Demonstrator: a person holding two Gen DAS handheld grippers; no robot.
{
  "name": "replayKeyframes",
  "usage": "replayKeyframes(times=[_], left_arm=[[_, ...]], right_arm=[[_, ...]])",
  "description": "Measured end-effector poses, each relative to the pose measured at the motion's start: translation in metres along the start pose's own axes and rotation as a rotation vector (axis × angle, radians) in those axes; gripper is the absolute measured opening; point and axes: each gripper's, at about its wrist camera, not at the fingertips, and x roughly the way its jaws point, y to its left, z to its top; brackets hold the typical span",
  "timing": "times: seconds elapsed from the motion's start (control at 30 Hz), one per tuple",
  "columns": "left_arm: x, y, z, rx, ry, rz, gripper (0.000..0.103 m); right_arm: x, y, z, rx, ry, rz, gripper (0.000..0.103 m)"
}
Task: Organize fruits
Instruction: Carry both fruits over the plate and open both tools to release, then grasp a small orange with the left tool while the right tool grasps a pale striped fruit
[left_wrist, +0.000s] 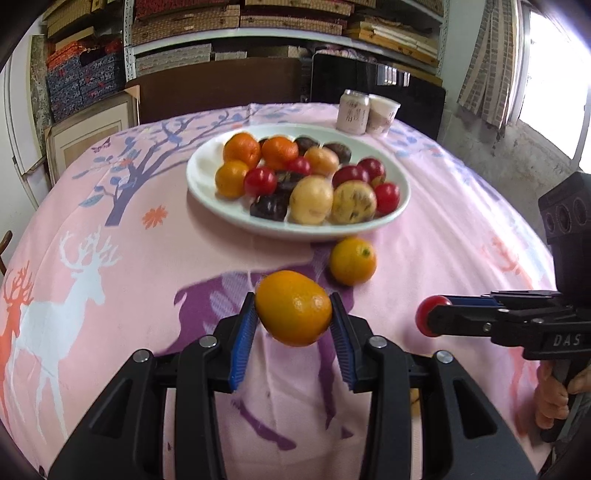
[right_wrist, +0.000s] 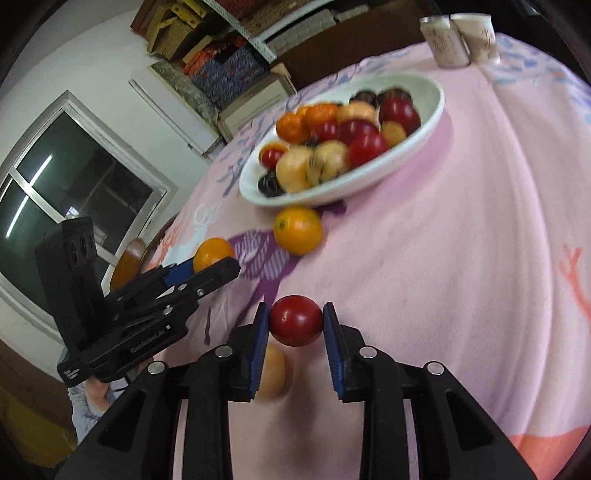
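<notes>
We see a surface (left_wrist: 110, 206) draped in pink cloth printed with deer and trees, with shelves of stacked patterned boxes (left_wrist: 85, 77) at eleven o'clock. The left hand-held gripper (left_wrist: 293, 314) is clamped on an oval orange citrus fruit (left_wrist: 293, 308); the right hand-held gripper (right_wrist: 296, 319) is clamped on a round red fruit (right_wrist: 296, 319). The white oval plate (left_wrist: 207, 181) of mixed fruit sits at twelve o'clock, a loose round orange (left_wrist: 352, 261) just beside its rim.

Pale orange fruit (right_wrist: 273, 373): half hidden behind right gripper's (right_wrist: 295, 321) left pad, blurred, kind unclear
Dark fruits (left_wrist: 269, 206) in white plate (left_wrist: 207, 192): largely covered by neighbours, kind unclear
Can (left_wrist: 352, 110) and cup (left_wrist: 382, 112): lettering too small to read
Person's hand (left_wrist: 554, 398): cut off at picture edge
Plate fruit in right wrist view: smeared by blur
</notes>
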Motion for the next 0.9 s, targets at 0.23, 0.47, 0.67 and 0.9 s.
replayKeyframes(times=[0.23,0.47,0.67,0.9], left_arm=[[0.018,0.010,0.069,-0.029,-0.045,0.049,0.038],[0.061,0.033,0.107,-0.126,-0.046,0.089,0.059],[0.055,0.042,0.102,-0.132,-0.069,0.083,0.075],[0.030,0.016,0.064,-0.036,-0.055,0.080,0.079]], right_arm=[[-0.013,0.014,0.067,-0.063,-0.127,-0.101,0.030],[0.024,0.006,0.133,-0.096,-0.183,-0.228,0.034],[0.016,-0.009,0.121,-0.065,-0.247,-0.229,0.058],[-0.004,-0.008,0.086,-0.059,-0.247,-0.207,0.064]])
